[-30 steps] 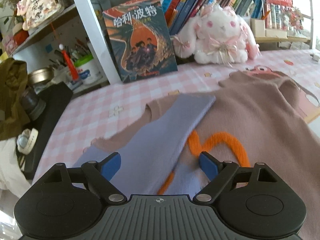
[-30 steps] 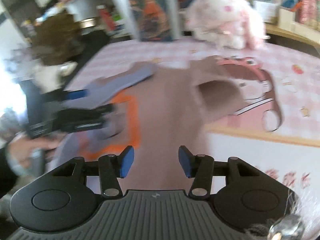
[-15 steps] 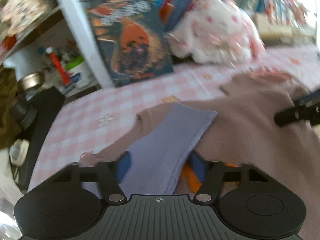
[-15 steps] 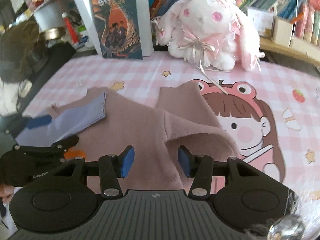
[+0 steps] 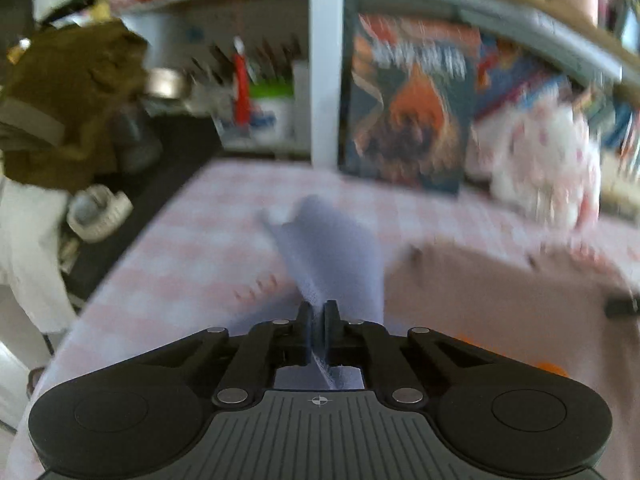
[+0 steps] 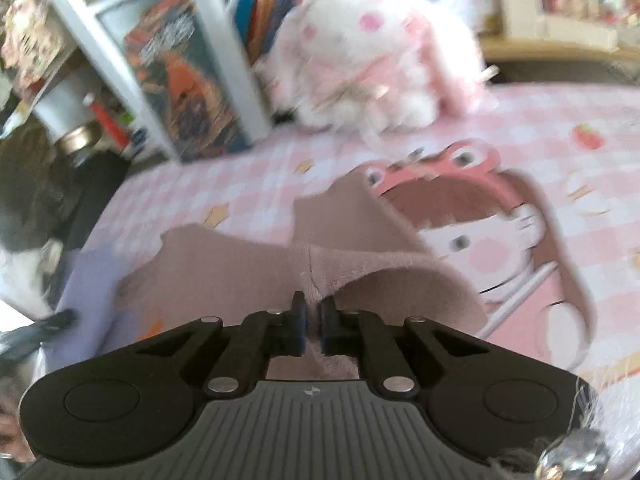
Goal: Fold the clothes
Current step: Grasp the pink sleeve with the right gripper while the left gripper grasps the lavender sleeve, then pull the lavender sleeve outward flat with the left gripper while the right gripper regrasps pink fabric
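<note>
The lilac sleeve point(image 5: 336, 248) is pinched by the left gripper point(image 5: 319, 316), and the sweater point(image 6: 256, 264), spread on the checked table point(image 6: 248, 184), is clamped by the right gripper point(image 6: 311, 312). A book point(image 6: 192, 80) and plush bunny point(image 6: 368, 48) are parked right behind, pretty blurry.

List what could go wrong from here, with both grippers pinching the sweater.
The left gripper pinches only a thin edge of the lilac sleeve, so it may slip out mid-fold. The right gripper holds a bunched ridge of the pink sweater body, so lifting could drag it crooked.
</note>
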`<state>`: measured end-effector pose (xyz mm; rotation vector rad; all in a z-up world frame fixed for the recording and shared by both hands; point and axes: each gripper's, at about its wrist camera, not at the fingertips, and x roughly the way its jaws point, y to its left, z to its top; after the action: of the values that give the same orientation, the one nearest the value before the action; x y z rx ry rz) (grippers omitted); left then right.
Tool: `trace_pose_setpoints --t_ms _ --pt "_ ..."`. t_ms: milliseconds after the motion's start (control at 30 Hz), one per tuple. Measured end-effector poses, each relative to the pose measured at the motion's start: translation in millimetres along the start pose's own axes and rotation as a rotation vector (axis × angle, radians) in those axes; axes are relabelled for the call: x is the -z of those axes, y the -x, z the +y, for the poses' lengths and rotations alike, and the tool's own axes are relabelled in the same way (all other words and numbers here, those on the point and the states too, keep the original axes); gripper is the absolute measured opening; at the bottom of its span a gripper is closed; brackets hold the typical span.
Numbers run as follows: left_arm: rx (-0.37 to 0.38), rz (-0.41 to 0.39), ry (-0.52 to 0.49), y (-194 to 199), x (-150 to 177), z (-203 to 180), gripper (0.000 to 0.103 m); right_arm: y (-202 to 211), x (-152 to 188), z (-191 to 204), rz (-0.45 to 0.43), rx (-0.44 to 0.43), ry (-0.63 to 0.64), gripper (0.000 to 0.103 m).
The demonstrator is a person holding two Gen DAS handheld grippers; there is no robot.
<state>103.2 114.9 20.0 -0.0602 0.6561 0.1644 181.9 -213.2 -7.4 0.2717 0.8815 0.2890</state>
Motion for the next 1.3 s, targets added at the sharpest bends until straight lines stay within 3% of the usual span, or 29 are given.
trace_pose_setpoints --t_ms 133,233,300,400,567,667,800,867,967,1067,1133,1300 --pt "0.057 -0.089 0.056 15.2 -15.6 -1.2 0.004 39.9 6.6 -35.3 -0.172 0.230 -0.117 0.006" --pt "0.059 -0.155 0.103 23.2 -28.7 2.4 0.004 67.8 15.4 -62.8 -0.293 0.412 -0.201 0.006" --pt "0.048 -0.200 0.183 28.5 -40.9 20.4 0.004 77.7 22.3 -78.2 -0.329 0.471 -0.239 0.006" --pt "0.005 -0.204 0.258 30.5 -47.5 53.4 0.004 80.9 30.8 -95.7 -0.297 0.398 -0.291 0.006" --pt "-0.179 -0.117 0.235 10.3 -40.6 88.2 0.005 69.3 39.0 -90.9 -0.210 0.214 -0.297 0.006" --pt "-0.244 -0.064 0.211 -0.9 -40.2 103.6 0.012 55.8 35.3 -80.5 -0.140 0.179 -0.233 0.007" --pt "-0.201 -0.059 0.274 5.0 -32.6 125.5 0.018 47.3 35.9 -73.7 -0.097 0.193 -0.217 0.011" --pt "-0.189 -0.053 0.298 10.2 -24.8 132.4 0.030 47.5 38.5 -74.5 -0.096 0.192 -0.226 0.011" --pt "-0.231 -0.014 0.296 12.7 -11.7 137.5 0.055 49.8 42.1 -81.9 -0.089 0.192 -0.234 0.021" --pt "-0.275 0.012 0.261 17.4 -2.0 135.0 0.057 51.0 45.2 -86.2 -0.081 0.194 -0.233 0.026" --pt "-0.234 0.030 0.237 24.2 5.2 126.5 0.057 52.9 47.6 -85.4 -0.084 0.193 -0.230 0.026" --pt "-0.012 0.096 0.275 30.9 31.4 85.4 0.057 59.9 54.2 -81.2 -0.082 0.199 -0.193 0.026"
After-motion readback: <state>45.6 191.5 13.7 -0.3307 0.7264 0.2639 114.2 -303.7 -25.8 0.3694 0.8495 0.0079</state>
